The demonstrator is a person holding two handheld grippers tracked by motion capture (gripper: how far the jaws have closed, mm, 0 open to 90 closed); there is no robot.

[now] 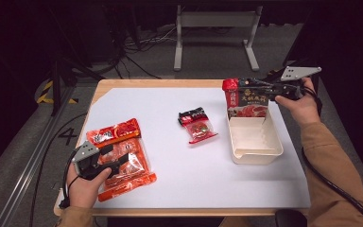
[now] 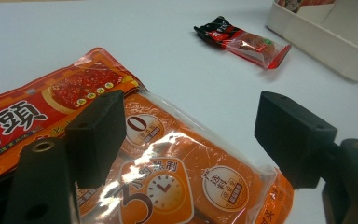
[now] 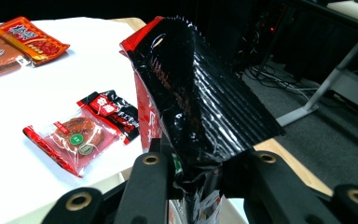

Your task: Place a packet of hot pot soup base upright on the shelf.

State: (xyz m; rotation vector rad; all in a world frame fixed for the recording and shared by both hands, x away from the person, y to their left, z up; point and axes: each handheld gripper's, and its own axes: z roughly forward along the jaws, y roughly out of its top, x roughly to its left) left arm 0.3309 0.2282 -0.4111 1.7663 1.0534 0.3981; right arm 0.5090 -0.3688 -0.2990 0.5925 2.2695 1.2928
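The left gripper (image 1: 105, 160) rests with jaws spread over the large orange food pouch (image 1: 121, 158) at the table's left front, gripping nothing. Past the small red snack packet (image 1: 197, 124), the right gripper (image 1: 246, 88) pinches the top of the red-and-black bag (image 1: 247, 100), held upright directly above the far end of the cream tray (image 1: 256, 152), its long axis vertical.

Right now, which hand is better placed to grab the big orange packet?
Left. The left tongs hang open right over the big orange packet, while the right tongs are busy gripping the red and black pouch at the white tray.
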